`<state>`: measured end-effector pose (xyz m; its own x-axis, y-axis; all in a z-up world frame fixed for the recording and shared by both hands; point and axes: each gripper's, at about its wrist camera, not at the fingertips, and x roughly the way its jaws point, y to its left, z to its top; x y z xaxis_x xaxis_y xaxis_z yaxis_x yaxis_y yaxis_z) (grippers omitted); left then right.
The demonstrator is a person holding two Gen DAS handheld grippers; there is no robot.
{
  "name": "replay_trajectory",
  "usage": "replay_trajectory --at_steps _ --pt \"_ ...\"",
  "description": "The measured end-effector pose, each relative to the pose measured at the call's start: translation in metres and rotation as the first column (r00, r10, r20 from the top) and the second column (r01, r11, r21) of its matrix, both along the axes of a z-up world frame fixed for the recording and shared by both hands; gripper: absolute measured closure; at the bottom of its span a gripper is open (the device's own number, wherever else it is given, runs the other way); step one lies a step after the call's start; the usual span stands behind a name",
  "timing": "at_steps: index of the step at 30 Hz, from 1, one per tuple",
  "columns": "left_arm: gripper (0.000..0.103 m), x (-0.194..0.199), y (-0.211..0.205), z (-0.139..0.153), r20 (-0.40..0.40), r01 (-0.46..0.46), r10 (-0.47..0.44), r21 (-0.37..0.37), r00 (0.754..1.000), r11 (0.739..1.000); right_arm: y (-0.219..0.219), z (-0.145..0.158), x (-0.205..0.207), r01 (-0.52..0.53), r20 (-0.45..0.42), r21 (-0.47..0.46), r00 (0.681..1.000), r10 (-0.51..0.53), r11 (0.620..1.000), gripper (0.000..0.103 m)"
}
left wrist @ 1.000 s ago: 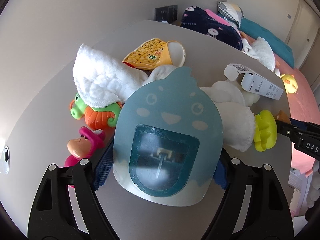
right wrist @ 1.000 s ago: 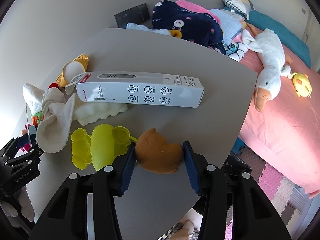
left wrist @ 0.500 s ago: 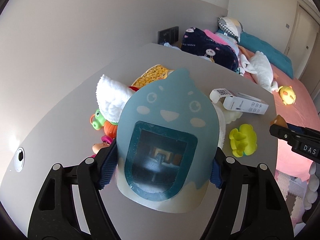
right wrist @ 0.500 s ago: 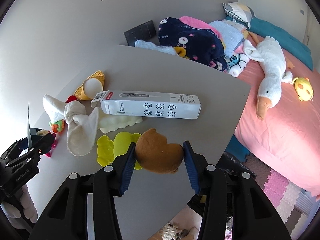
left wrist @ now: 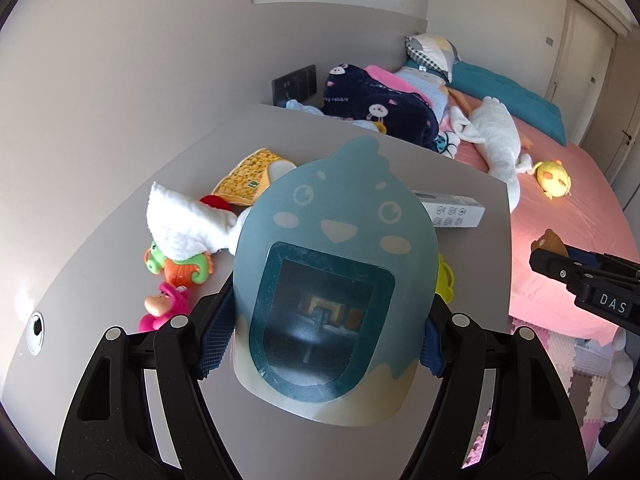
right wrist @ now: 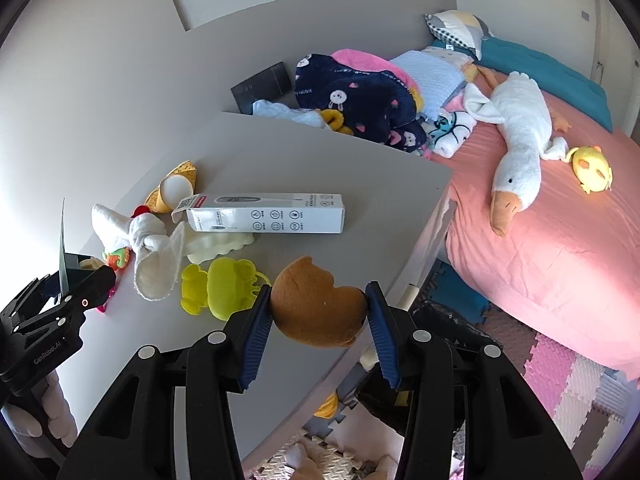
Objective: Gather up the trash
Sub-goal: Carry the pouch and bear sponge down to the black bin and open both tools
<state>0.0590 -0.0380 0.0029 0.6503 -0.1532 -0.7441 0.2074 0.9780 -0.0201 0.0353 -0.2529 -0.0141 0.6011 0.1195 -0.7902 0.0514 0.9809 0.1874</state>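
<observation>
cargo, two items, both lifted clear of the grey desk (right wrist: 304, 152). left hand-held gripper (left wrist: 324, 344): clenched across the sides of a flat blue card package shaped like a cartoon chick with a dark clear window (left wrist: 334, 276); the card bows slightly between the blue pads. right hand-held gripper (right wrist: 318, 316): clenched on a soft brown lumpy piece, possibly a crumpled wrapper or plush scrap (right wrist: 316, 304), held over the desk's near edge above the foam-mat floor.

remaining on desk: long white printed carton (right wrist: 266, 214), yellow snack bag with a white round mouth (right wrist: 172, 188), white cloths (right wrist: 156, 248), yellow-green plastic toy (right wrist: 220, 284), small coloured toys at the far left.

handling note, as judgement: no bin shows in either view, so where to drop is unsettled. keep the grip on the card gentle, since harder squeezing would likely buckle it and let it slip. carry both loads level and apart, release each only when over the container, then return for the carton and the snack bag.
</observation>
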Motion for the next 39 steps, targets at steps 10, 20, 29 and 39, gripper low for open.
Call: replay_trajectory --at_steps 10,20,29,39 --pt "0.031 -0.005 -0.057 -0.001 -0.005 0.09 -0.09 -0.006 0.996 0.996 -0.049 0.002 -0.025 0.066 0.001 -0.002 0.998 -0.066 0.998 0.055" --pt "0.03 -0.013 -0.105 0.0 -0.013 0.169 -0.169 0.005 0.986 0.986 -0.089 0.004 -0.044 0.13 0.007 0.006 0.992 -0.13 0.992 0.055" --pt "0.03 -0.014 -0.143 -0.001 -0.015 0.23 -0.23 0.01 0.973 0.973 -0.122 0.006 -0.059 0.177 0.015 0.011 0.984 -0.178 0.984 0.055" --pt "0.029 -0.019 -0.186 -0.001 -0.019 0.31 -0.31 0.015 0.951 0.951 -0.157 0.008 -0.074 0.236 0.026 0.017 0.971 -0.236 0.972 0.055"
